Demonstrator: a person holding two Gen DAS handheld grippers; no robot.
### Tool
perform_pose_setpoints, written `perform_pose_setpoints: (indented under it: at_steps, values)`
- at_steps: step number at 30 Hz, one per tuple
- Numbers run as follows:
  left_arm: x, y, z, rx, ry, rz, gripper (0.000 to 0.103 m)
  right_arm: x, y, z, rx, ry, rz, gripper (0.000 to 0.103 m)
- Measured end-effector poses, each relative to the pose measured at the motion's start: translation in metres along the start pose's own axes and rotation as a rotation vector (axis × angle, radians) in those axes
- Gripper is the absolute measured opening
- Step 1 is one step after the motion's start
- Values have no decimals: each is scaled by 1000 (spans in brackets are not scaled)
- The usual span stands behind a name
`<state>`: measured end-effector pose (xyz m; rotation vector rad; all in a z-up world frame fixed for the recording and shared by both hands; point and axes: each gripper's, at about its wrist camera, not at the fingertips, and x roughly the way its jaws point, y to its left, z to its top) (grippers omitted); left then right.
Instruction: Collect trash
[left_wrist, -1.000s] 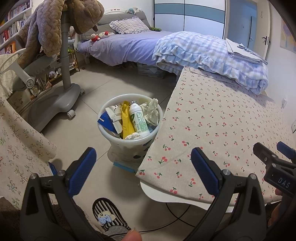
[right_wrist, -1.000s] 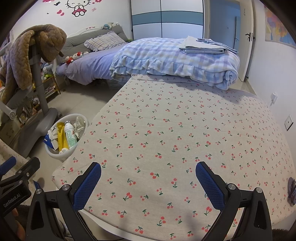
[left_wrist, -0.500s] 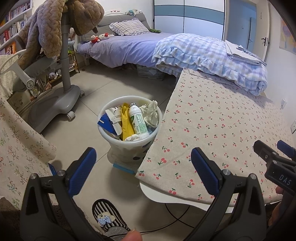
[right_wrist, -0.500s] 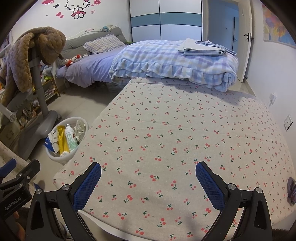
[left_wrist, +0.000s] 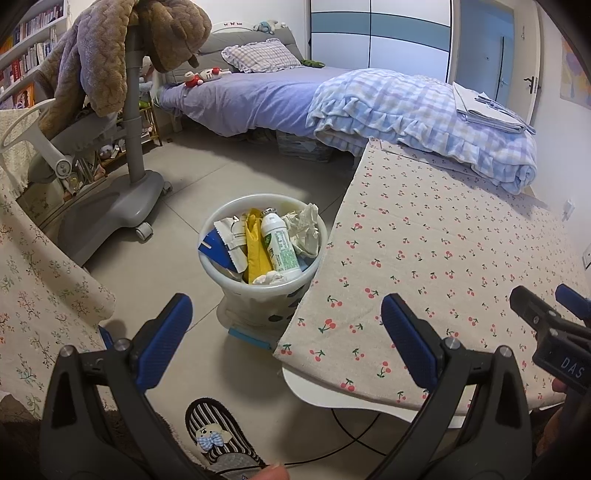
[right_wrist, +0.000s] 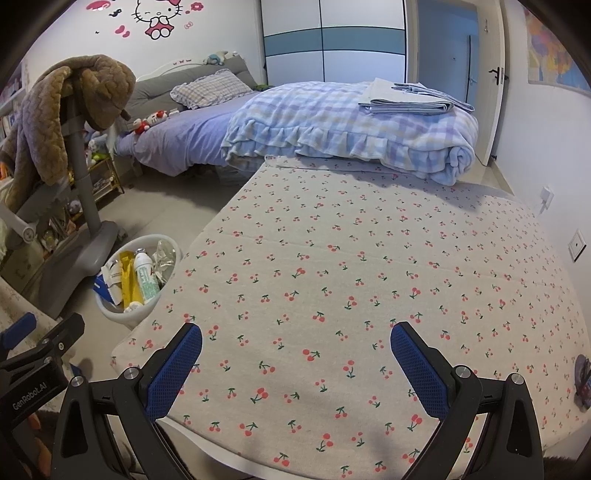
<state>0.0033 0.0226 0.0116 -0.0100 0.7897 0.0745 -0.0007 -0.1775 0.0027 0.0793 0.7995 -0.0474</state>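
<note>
Both blue-padded grippers, left (left_wrist: 286, 332) and right (right_wrist: 295, 354), hang spread wide and empty. Wrappers and a white tube fill the round white plastic bin (left_wrist: 263, 284), tucked against the cherry-print clothed table (right_wrist: 369, 266) for short drops.
</note>
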Motion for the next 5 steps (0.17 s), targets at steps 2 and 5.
perform_pose_setpoints:
  at_steps: [2,5]
  values:
    - [0,-1,0,-2,3,-5,102,1,1,0,-4,0,1,103]
    - [0,-1,1,-6,6,-12,102,2,2,0,-6,1,1,103]
